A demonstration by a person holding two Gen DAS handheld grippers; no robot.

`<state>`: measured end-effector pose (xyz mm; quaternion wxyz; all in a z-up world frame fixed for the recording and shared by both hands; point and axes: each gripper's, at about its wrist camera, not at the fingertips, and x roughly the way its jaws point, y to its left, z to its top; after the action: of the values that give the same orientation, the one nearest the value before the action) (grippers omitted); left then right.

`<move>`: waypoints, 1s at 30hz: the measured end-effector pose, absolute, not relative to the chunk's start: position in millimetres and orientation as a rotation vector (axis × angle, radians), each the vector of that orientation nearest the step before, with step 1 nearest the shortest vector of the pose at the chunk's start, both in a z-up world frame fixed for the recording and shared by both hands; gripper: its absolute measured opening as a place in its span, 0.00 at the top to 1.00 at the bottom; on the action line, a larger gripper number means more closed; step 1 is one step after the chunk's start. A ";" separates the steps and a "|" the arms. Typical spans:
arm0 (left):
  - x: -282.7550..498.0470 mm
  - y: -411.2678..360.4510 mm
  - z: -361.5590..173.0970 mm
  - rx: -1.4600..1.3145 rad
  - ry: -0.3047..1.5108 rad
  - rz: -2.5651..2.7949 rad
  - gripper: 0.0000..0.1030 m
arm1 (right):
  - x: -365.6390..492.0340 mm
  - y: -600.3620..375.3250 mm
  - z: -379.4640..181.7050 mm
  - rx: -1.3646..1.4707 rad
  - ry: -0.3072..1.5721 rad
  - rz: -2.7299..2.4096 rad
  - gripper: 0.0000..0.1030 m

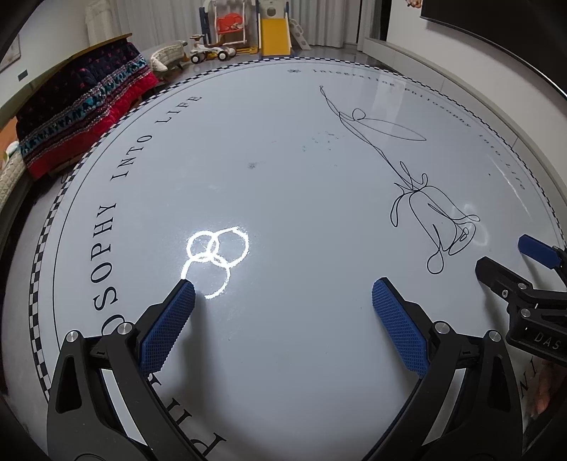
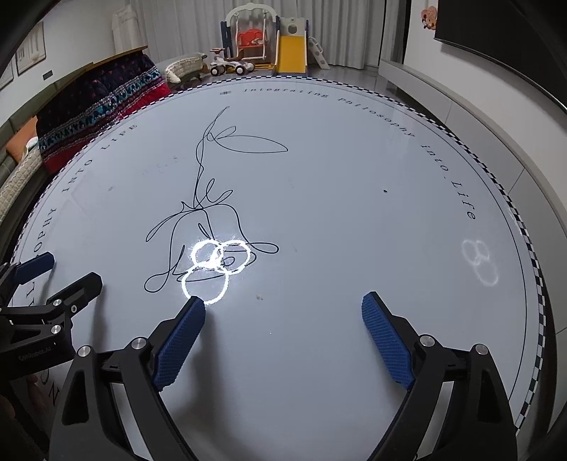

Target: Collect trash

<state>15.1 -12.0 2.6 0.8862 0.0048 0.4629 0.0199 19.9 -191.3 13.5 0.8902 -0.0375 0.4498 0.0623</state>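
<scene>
Both views look down on a round white table (image 1: pixel 283 184) (image 2: pixel 336 198) printed with lettering around its rim and a black line drawing (image 1: pixel 425 212) (image 2: pixel 209 212). My left gripper (image 1: pixel 283 289) hangs open just above the tabletop, with nothing between its blue pads. My right gripper (image 2: pixel 283 300) is also open and empty; it shows at the right edge of the left wrist view (image 1: pixel 503 253). The left gripper (image 2: pixel 71 269) appears at the left edge of the right wrist view. Only small dark specks (image 2: pixel 385 190) (image 2: pixel 259 298) and a faint smudge (image 1: pixel 251 165) lie on the surface.
Lamp glare forms bright rings on the table (image 1: pixel 216 253) (image 2: pixel 216 264). Beyond the far rim are a sofa with a dark and red quilt (image 1: pixel 81 110) (image 2: pixel 99 103), a toy slide (image 1: pixel 274 33) (image 2: pixel 290 49), a swing (image 2: pixel 251 39) and a ride-on car (image 1: pixel 212 51).
</scene>
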 end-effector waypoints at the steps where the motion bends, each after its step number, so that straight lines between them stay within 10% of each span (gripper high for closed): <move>1: 15.2 -11.9 2.5 0.010 0.963 0.041 0.06 | 20.0 -191.6 13.1 -0.076 0.928 0.127 0.10; 30: 15.3 -10.4 2.4 0.011 0.962 0.039 0.06 | 20.5 -190.1 12.1 -0.086 0.938 0.139 0.03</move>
<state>15.3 -10.4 2.4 0.8864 0.0053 0.4625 0.0189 20.5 -190.1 12.1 0.8888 -0.0412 0.4515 0.0668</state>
